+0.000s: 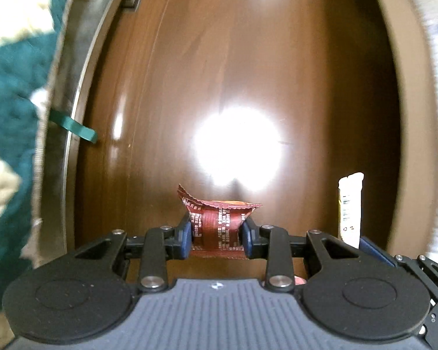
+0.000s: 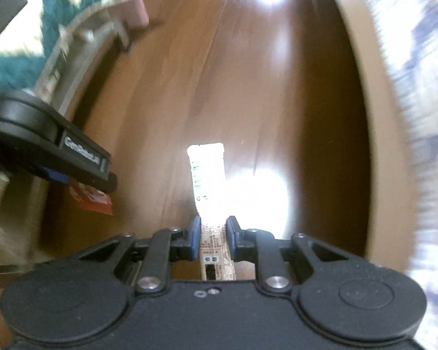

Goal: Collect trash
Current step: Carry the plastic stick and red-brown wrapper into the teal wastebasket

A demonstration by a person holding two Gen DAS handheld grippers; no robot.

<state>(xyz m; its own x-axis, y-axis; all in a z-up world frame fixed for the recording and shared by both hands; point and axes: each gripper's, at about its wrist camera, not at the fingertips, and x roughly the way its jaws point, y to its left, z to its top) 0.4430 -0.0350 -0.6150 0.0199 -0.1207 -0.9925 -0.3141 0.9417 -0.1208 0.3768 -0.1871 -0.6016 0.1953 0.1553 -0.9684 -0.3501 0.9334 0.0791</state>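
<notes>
My left gripper (image 1: 217, 234) is shut on a crumpled dark red snack wrapper (image 1: 216, 221), held clear above the glossy brown wooden table (image 1: 219, 73). My right gripper (image 2: 213, 239) is shut on a long white stick sachet (image 2: 208, 175) that stands up between its blue pads (image 2: 194, 237). That sachet (image 1: 350, 207) also shows at the right of the left wrist view, beside the right gripper's blue pad. In the right wrist view, the left gripper (image 2: 81, 175) reaches in from the left with the red wrapper (image 2: 93, 199) hanging under it. Both grippers point down at the table.
A tan table rim (image 1: 408, 87) curves down the right side, with a pale blurred floor beyond it. On the left lie a teal and cream knitted cloth (image 1: 11, 93), a metal frame (image 1: 73, 87) and a green strap (image 1: 73, 125). A bright lamp glare (image 1: 238, 148) sits on the tabletop.
</notes>
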